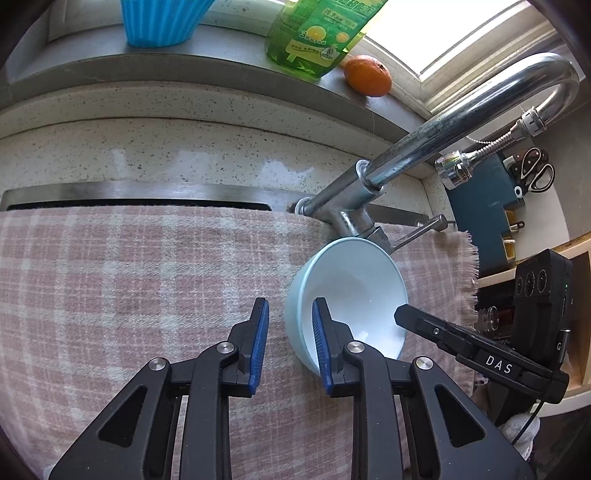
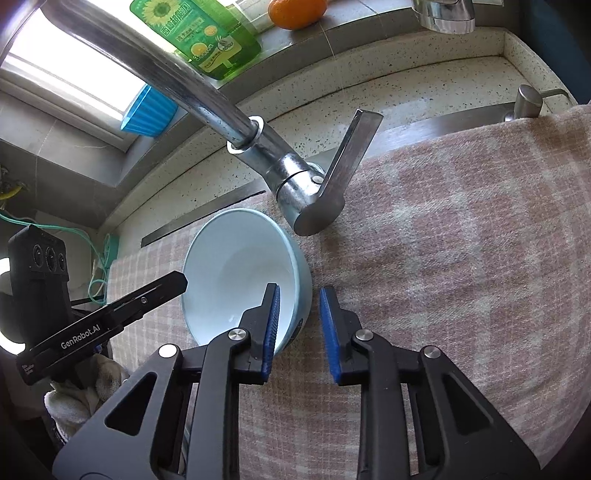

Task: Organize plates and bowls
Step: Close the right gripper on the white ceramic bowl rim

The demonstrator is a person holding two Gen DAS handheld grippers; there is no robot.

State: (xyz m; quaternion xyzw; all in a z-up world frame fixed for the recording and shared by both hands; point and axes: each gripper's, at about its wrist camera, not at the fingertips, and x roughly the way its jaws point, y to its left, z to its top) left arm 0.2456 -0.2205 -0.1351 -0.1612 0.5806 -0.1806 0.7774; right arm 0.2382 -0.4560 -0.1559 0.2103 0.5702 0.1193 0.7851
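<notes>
A pale blue bowl (image 1: 351,291) sits on a pink checked cloth (image 1: 129,280) laid over the sink, just below the tap. My left gripper (image 1: 290,347) is open, its jaws astride the bowl's left wall, one pad inside and one outside. My right gripper (image 2: 299,332) is also open, astride the bowl's (image 2: 240,273) right wall the same way. Each gripper shows in the other's view: the right one (image 1: 461,343) at the bowl's right, the left one (image 2: 110,314) at its left. No plates are in view.
A chrome tap (image 1: 424,147) arches over the bowl; its lever (image 2: 351,155) points up. On the sill stand a blue ribbed cup (image 1: 159,18), a green detergent bottle (image 1: 314,37) and an orange (image 1: 367,75). A blue holder with scissors (image 1: 532,170) stands right.
</notes>
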